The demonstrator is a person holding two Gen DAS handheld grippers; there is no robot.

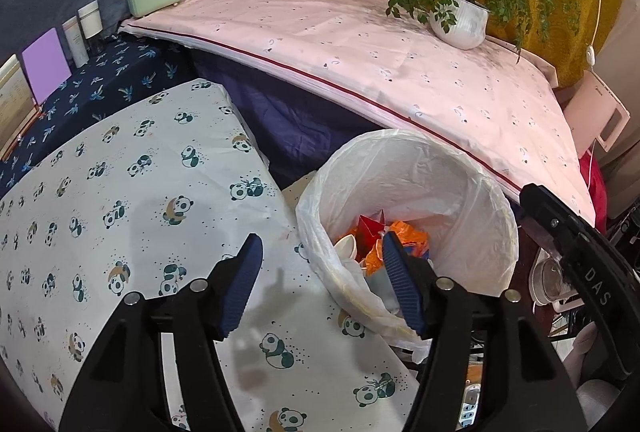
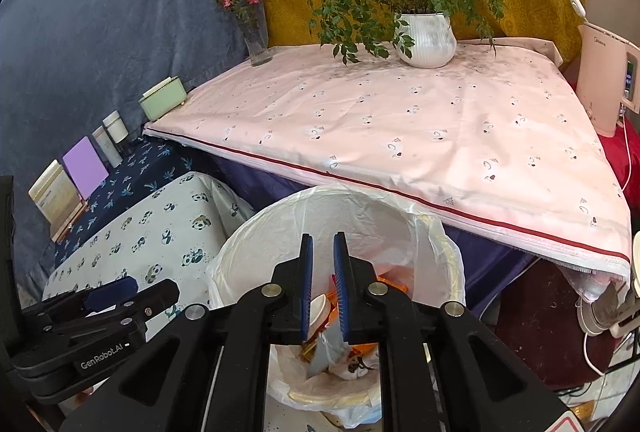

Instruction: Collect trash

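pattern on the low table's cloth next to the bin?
White cloth with small panda prints; clearest in the left wrist view.

Potted plant [image 2: 426, 39] and flower vase [image 2: 256, 39] on pink cloth [image 2: 400, 127]; green box [image 2: 164, 103] beside; panda cloth [image 1: 120, 211] lower.

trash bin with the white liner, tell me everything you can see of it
The trash bin is round and open-topped, lined with a thin, crinkled, translucent white plastic bag folded over its rim and hanging loosely down the outside. It stands upright, low between the panda-print cloth and the pink-clothed table. Inside lie orange and red wrappers, a white cup-like piece and pale scraps. The right gripper hovers over its mouth, fingers nearly closed; the left gripper is open at its near rim.
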